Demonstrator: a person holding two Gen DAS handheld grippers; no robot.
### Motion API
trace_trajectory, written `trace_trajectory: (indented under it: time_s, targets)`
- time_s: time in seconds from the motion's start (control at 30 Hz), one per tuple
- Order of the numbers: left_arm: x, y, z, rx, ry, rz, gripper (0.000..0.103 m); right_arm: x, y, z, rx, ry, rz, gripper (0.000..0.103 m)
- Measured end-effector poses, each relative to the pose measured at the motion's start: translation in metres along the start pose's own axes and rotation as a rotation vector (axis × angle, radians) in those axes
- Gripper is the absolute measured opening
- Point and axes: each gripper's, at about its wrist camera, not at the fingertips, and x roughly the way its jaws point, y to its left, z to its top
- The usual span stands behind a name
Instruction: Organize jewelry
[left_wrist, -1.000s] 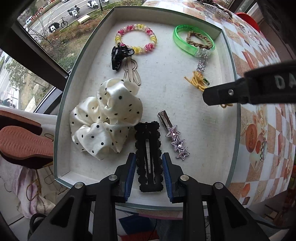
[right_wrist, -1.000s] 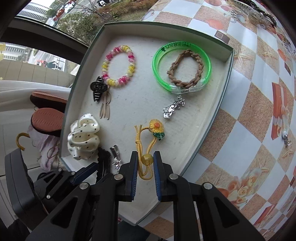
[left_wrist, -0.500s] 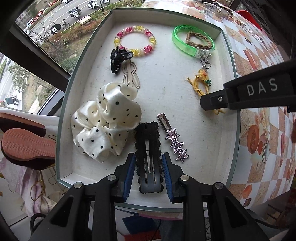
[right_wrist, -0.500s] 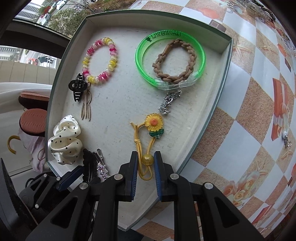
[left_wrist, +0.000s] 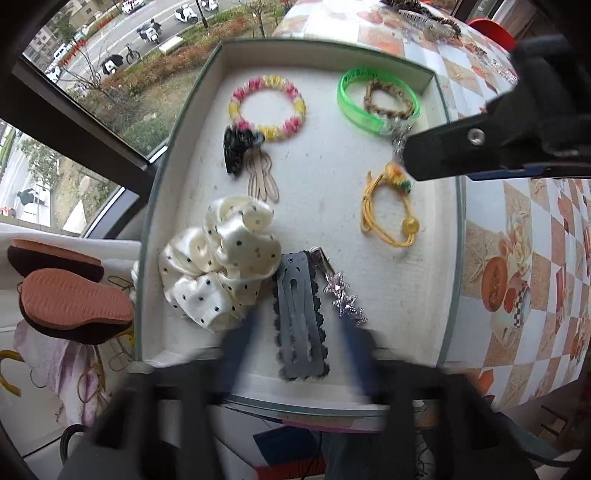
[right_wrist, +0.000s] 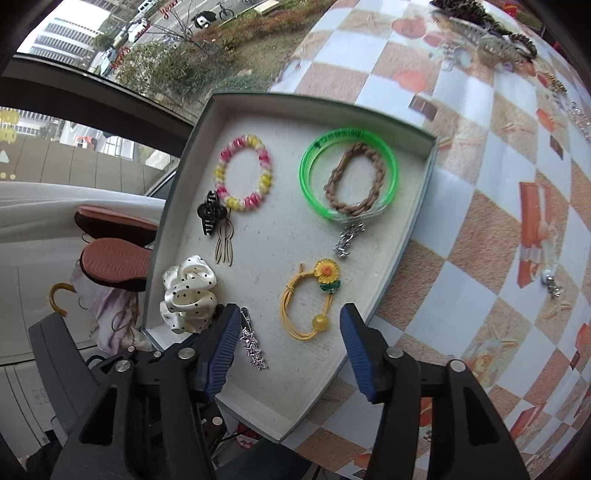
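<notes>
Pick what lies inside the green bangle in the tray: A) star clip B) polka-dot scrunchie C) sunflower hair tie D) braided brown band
D: the braided brown band lies within the ring of the green bangle, while the sunflower hair tie, star clip and scrunchie lie elsewhere on the tray floor.

A flat black scalloped metal snap clip (left_wrist: 301, 321) and a looped yellow sunflower cord tie (right_wrist: 312, 301) lie in the shallow white-lined tray (right_wrist: 424, 206).
</notes>
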Motion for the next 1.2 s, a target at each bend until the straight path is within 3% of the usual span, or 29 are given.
trace_trajectory:
  time_s: [0.03, 0.47, 0.8, 0.83, 0.87, 1.2]
  targets:
    - [-0.006, -0.002, 0.001, 0.003, -0.025, 0.014, 0.086, -0.003, -0.001, -0.001, 0.003, -0.004, -0.005, 0.06]
    - [-0.023, -0.008, 0.007, 0.022, -0.022, -0.007, 0.087, -0.029, -0.034, -0.017, 0.073, -0.007, -0.04, 0.061]
    - [-0.027, -0.004, 0.009, 0.027, -0.024, -0.01, 0.087, -0.035, -0.037, -0.027, 0.077, -0.004, -0.046, 0.061]
    - [-0.027, -0.004, 0.009, 0.026, -0.025, -0.009, 0.096, -0.035, -0.037, -0.027, 0.077, -0.005, -0.048, 0.061]
    - [-0.028, -0.004, 0.01, 0.025, -0.023, -0.004, 0.103, -0.036, -0.037, -0.027, 0.076, -0.006, -0.05, 0.061]
    - [-0.045, -0.001, 0.015, 0.035, -0.086, 0.117, 0.103, -0.044, -0.029, -0.027, 0.039, -0.023, -0.088, 0.061]
